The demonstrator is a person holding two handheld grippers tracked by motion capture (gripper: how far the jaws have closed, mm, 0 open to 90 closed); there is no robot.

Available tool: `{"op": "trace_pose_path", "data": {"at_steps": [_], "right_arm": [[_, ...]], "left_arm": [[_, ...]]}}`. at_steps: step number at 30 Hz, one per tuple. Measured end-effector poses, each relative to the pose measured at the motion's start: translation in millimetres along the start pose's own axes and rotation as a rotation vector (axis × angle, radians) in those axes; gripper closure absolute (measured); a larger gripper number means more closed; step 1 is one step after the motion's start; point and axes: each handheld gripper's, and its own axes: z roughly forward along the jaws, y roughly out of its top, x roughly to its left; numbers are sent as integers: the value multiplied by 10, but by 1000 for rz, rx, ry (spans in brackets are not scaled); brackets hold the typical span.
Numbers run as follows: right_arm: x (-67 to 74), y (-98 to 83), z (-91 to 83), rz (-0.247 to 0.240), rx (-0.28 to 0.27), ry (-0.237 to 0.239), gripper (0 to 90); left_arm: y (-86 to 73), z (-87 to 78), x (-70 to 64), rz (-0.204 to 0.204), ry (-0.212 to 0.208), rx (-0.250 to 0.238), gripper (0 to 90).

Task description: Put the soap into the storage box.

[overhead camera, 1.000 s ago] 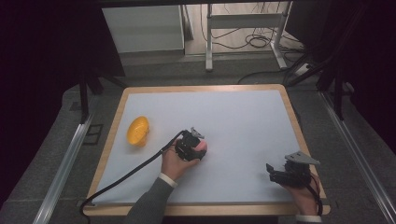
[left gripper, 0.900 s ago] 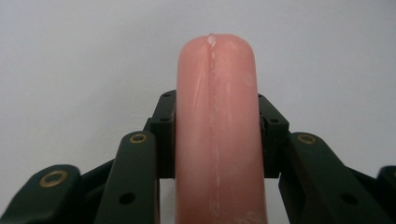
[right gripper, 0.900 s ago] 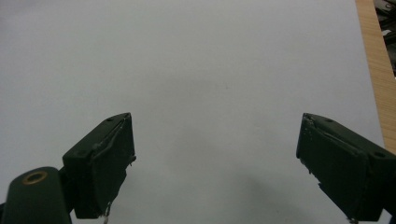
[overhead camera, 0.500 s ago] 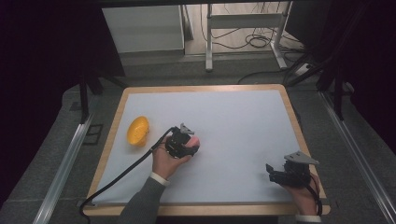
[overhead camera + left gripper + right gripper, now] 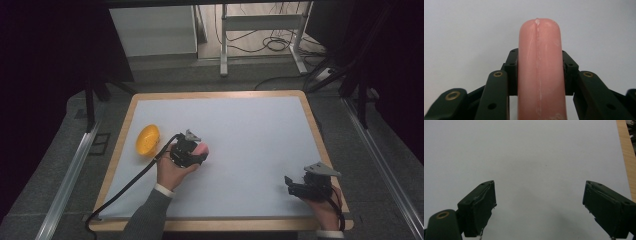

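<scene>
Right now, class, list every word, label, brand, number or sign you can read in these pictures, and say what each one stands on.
None can be read.
The pink sausage, clamped in the left gripper: no print.
The yellow bowl: plain.
The white table mat: blank.
The right gripper, jaws wide apart: no markings.

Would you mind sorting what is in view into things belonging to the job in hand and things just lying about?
In the job:
- pink sausage, clamped in the left gripper
- yellow bowl, probably its destination

Lying about:
- right gripper, open and idle
- white cabinet and cables beyond the table
</scene>
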Motion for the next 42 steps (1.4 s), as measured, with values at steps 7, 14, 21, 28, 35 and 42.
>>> {"op": "trace_pose_path", "data": {"at_steps": [7,14,21,28,35,42], "right_arm": [[-1,-1,1,-1,0,-1,112],[6,5,-7,-1,-2,-4,112],[7,3,-5,-1,0,-4,112],[10,1,1,-4,3,-4,112],[5,-2,2,-2,2,-5,112],[12,-2,6,-7,3,-2,112]], "left_arm": [[-15,-50,48,-6,6,-9,600],[-55,-121,134,-26,21,-24,600],[-75,-157,182,-34,24,-29,600],[-76,-225,224,-42,33,-43,600],[-87,-283,276,-52,37,-58,600],[-91,-377,333,-64,55,-79,600]]}}
